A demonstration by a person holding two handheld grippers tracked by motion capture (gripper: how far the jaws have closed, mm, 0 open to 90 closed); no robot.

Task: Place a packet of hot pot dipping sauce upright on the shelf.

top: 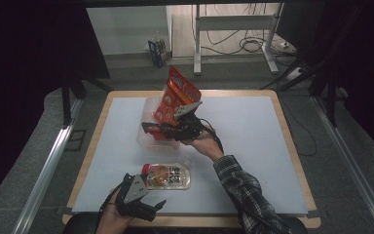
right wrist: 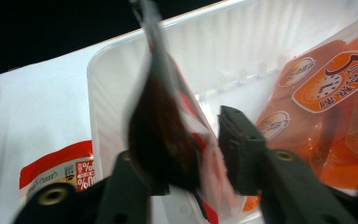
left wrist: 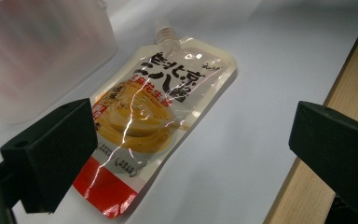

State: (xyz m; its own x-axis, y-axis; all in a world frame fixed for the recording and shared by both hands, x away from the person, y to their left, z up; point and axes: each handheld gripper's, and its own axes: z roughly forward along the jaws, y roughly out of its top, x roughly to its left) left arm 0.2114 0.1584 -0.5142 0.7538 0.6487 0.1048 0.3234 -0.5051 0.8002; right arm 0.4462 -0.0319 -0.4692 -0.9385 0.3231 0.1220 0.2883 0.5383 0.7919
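Pale blue table in a dim room; left tongs wide, right tongs loosely around a dark sachet.

The high view is dim, its edges black. Glare streaks the sauce pouch ahead of the left gripper. Between the right gripper's jaws the dark packet blurs; the white tub behind glows overexposed.
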